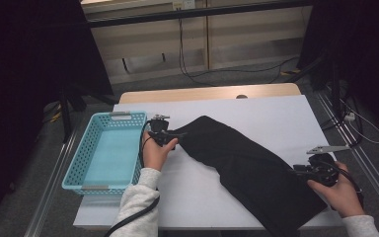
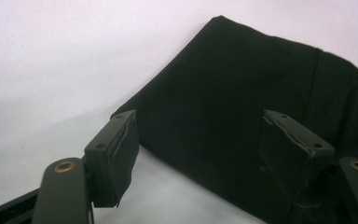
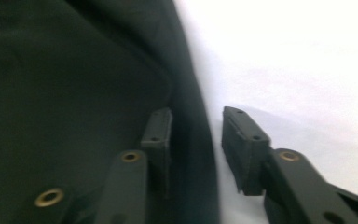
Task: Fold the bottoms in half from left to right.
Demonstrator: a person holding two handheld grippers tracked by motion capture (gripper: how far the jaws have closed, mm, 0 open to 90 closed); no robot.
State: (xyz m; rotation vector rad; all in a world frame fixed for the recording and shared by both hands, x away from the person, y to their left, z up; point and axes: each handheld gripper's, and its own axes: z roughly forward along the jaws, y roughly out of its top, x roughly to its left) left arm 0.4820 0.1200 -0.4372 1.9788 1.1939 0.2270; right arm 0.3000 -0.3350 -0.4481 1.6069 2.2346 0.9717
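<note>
Left gripper [image 2: 205, 154] jaws spread astride black cloth [image 2: 242, 107] corner | right gripper [image 3: 196, 144] jaws apart, seemingly straddling its edge.

High view looks down; gripper views sit close, perhaps sharing the black cloth [image 1: 246, 163].

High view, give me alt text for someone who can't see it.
A black garment lies diagonally across a white table, the left gripper at its upper end and the right gripper at its lower edge. A light blue basket stands at the table's left.

Garment [image 1: 246, 163] lying slantwise across the table [image 1: 276, 113], basket [image 1: 109, 150] on the table's left edge
</note>
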